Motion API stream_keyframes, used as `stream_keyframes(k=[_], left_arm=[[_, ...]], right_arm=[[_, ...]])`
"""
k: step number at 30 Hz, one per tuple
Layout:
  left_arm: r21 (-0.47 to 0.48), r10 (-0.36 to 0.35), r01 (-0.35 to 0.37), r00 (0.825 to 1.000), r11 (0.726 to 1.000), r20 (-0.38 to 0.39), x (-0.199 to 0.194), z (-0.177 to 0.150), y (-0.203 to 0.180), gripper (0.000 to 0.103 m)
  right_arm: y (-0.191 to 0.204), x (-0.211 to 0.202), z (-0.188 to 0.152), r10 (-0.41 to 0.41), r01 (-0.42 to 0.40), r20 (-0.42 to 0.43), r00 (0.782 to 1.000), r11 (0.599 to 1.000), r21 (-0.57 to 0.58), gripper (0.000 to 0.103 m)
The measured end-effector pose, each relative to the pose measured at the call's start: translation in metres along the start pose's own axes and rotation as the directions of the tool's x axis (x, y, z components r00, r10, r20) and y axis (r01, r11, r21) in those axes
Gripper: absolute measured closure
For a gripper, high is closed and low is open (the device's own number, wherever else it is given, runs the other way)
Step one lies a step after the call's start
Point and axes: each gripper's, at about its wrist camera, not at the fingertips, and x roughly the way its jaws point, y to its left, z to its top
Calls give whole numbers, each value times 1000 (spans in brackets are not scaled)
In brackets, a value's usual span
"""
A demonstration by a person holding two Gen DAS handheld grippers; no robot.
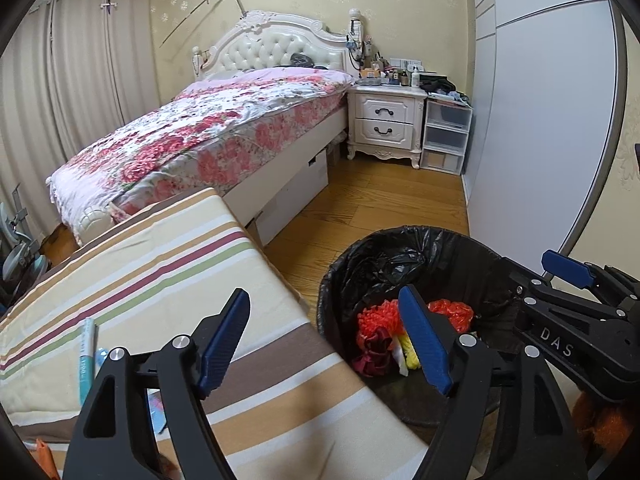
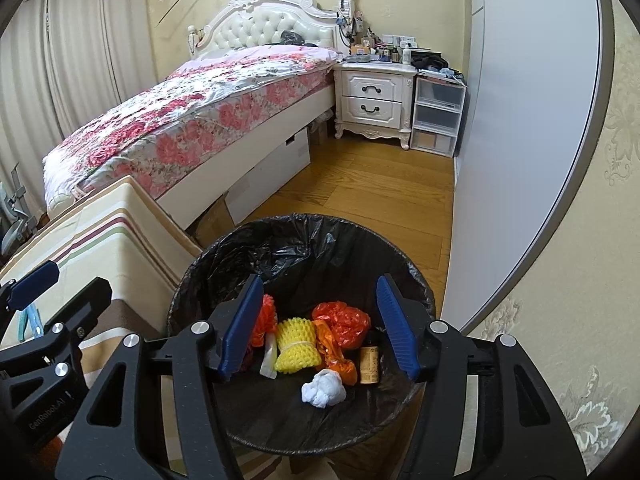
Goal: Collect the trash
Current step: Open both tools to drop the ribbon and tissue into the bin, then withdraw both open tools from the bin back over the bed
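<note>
A round bin with a black liner (image 2: 304, 236) stands on the wooden floor beside a striped cloth surface (image 1: 168, 264). Inside lie a yellow foam net (image 2: 296, 346), orange plastic bags (image 2: 342, 322), a white crumpled tissue (image 2: 324, 388) and a small brown bottle (image 2: 369, 362). My right gripper (image 2: 318, 320) is open and empty right above the bin. My left gripper (image 1: 324, 336) is open and empty, over the cloth's edge and the bin's left rim (image 1: 332, 268). A light blue tube (image 1: 86, 360) lies on the cloth at the left.
A bed with a floral cover (image 1: 208, 136) stands behind, with a white nightstand (image 1: 386, 120) and clear plastic drawers (image 1: 446, 136) beside it. A grey wardrobe door (image 1: 540, 120) runs along the right. Wooden floor (image 1: 380, 200) lies between them.
</note>
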Motion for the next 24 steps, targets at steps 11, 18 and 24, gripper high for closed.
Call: stream_keyframes(k=[11, 18, 24], left_arm=[[-68, 91, -92, 996, 993, -23, -42, -30, 52, 28], [-132, 211, -215, 976, 968, -48, -76, -62, 108, 28], [-207, 296, -306, 952, 929, -79, -105, -90, 156, 28]], right_arm=[[39, -25, -26, 77, -78, -27, 997, 995, -62, 44], [81, -43, -48, 158, -165, -69, 985, 979, -123, 44], [126, -56, -59, 205, -218, -84, 975, 954, -207, 44]])
